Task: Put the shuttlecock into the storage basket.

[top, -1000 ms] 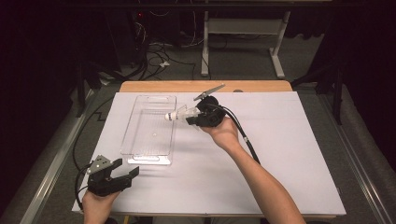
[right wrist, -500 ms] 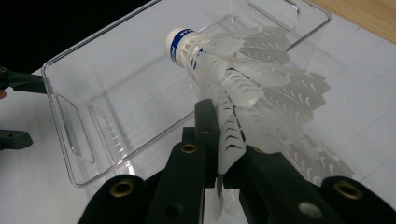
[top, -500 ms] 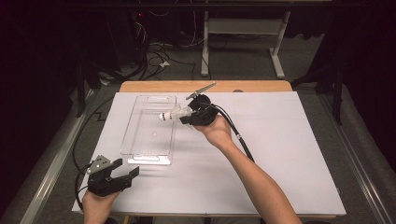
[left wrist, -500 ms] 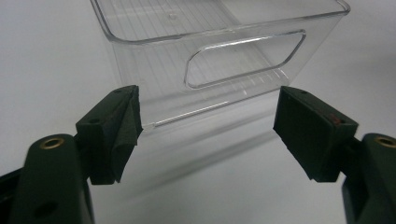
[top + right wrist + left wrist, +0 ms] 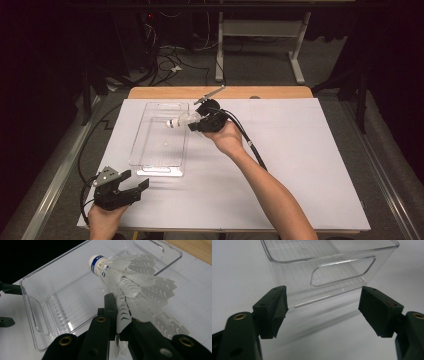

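With the right gripper (image 5: 199,121) clamped on the shuttlecock (image 5: 181,120) over the clear bin's (image 5: 150,165) one-o'clock rim, carry it inward before releasing (left gripper (image 5: 131,186) idles open at seven o'clock).

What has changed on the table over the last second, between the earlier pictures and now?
The right tongs, shut on the shuttlecock, have carried it leftward in the high view, from beside the clear bin to over its far end; its cork now hangs above the bin's inside. Nothing was picked up or let go. The left tongs stayed open near the bin's near end, and the bin has not shifted.
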`<move>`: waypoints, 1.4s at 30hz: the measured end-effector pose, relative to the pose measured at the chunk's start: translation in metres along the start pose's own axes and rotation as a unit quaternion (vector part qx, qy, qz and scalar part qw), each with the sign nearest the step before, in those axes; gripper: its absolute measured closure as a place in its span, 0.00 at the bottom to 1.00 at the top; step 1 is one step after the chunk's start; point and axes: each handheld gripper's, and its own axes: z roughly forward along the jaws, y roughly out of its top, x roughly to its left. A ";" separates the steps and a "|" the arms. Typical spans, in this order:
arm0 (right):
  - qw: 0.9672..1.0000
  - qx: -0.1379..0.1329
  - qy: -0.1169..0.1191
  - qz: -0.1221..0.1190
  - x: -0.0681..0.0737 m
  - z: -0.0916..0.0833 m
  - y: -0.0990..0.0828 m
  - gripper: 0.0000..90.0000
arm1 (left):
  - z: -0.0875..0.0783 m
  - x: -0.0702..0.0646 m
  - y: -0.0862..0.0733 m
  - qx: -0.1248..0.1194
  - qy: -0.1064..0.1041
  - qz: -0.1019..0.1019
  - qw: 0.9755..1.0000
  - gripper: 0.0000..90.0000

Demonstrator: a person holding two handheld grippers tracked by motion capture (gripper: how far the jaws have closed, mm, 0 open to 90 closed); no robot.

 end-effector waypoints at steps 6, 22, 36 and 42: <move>1.000 0.001 0.001 -0.001 0.001 0.005 0.003 0.99 | 0.000 0.000 0.000 0.000 0.000 0.000 1.000 0.27; 1.000 0.005 0.003 -0.010 0.010 0.017 0.019 0.99 | 0.000 0.003 -0.001 0.000 -0.004 -0.008 1.000 0.27; 1.000 0.006 0.007 -0.013 0.012 0.026 0.023 0.99 | 0.000 0.003 -0.001 0.002 -0.004 -0.006 1.000 0.27; 1.000 0.007 0.007 -0.012 0.013 0.028 0.026 0.99 | 0.000 0.002 -0.001 0.001 -0.005 -0.006 1.000 0.27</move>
